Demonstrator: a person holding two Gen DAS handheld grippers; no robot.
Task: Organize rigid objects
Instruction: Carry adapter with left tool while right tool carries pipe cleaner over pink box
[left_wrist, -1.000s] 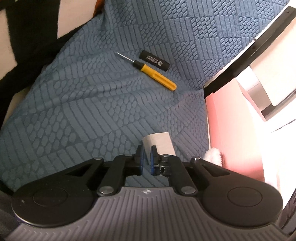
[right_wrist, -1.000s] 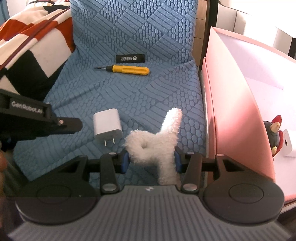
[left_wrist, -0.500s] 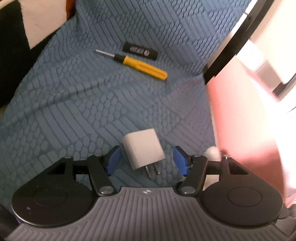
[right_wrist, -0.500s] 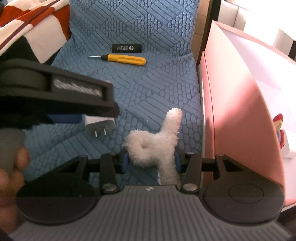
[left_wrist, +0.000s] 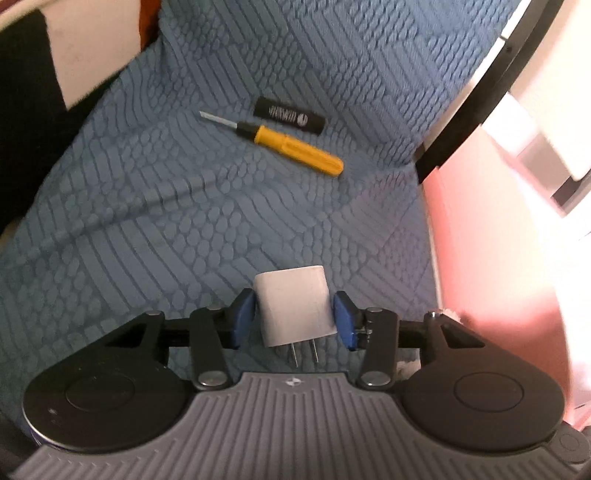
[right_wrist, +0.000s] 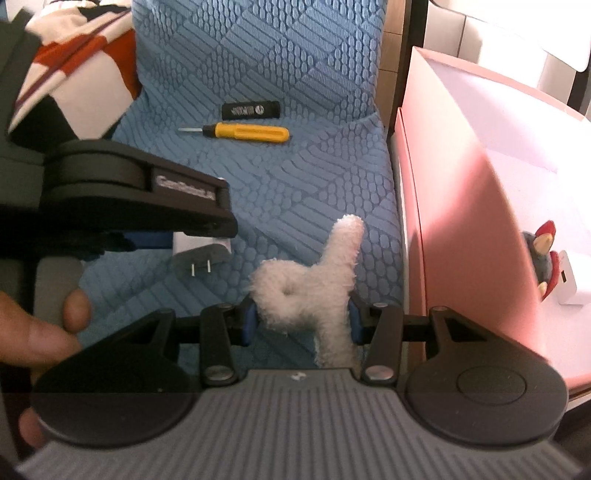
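A white plug charger (left_wrist: 293, 308) lies on the blue textured cover, prongs toward me. My left gripper (left_wrist: 293, 319) has its blue pads on both sides of the charger and closes on it; it also shows in the right wrist view (right_wrist: 201, 247). My right gripper (right_wrist: 301, 319) is shut on a white fluffy plush piece (right_wrist: 314, 288). A yellow-handled screwdriver (left_wrist: 280, 147) and a black stick (left_wrist: 290, 114) lie farther back on the cover.
A pink open box (right_wrist: 461, 192) stands at the right; inside it are a dark toy figure with red parts (right_wrist: 541, 254) and a white block (right_wrist: 569, 284). A red, white and black patterned blanket (right_wrist: 70, 77) lies at the far left.
My left gripper opened, moved forward over the charger and has narrowed its pads onto its sides. My right gripper still holds the plush piece, almost unmoved.
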